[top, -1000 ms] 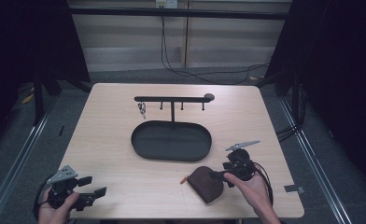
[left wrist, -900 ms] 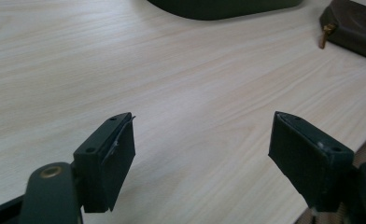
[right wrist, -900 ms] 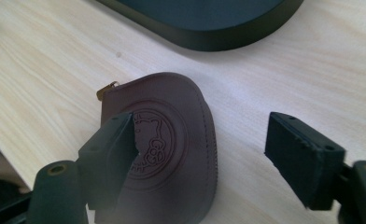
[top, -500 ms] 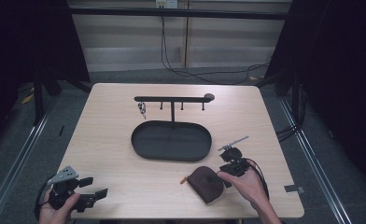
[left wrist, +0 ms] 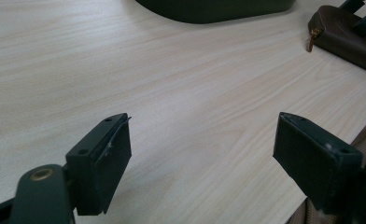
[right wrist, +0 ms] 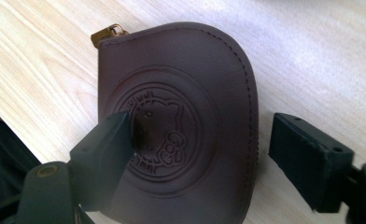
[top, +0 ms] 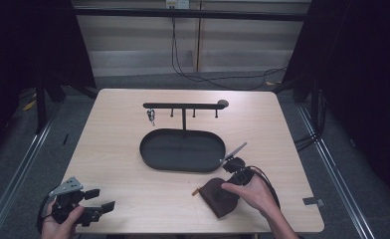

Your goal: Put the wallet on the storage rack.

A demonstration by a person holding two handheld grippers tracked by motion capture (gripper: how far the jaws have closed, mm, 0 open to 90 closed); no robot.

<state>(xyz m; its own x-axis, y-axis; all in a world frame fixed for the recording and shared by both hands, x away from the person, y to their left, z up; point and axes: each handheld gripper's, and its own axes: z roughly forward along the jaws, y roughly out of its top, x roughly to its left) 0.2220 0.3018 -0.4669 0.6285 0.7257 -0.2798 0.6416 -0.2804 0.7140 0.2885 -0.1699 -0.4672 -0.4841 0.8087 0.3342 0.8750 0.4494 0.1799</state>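
A pale wooden worktop (top: 123, 149) is seen from above, with dark surroundings and a grey floor around it. Near its middle a black oval tray (top: 182, 150) is placed, and from the tray's far edge a thin post rises to a horizontal bar with small hooks (top: 183, 106); a small metal item, too small to identify, is hung from the left end of that bar.

At the near right, a dark brown leather pouch (top: 220, 196) is laid flat on the worktop, just in front of the tray and apart from it. A brass zip pull is seen at its left corner. In the right gripper view an embossed round emblem is shown on the pouch's face.

The right gripper (right wrist: 200, 154) is held in a hand directly over the pouch. Its jaws are spread apart: one is set over the emblem, the other is placed off the pouch's edge above bare wood. Contact with the leather cannot be told.

At the near left corner the left gripper (top: 96, 201) is held in a hand, well apart from the pouch. Its jaws are released, with bare wood between them.
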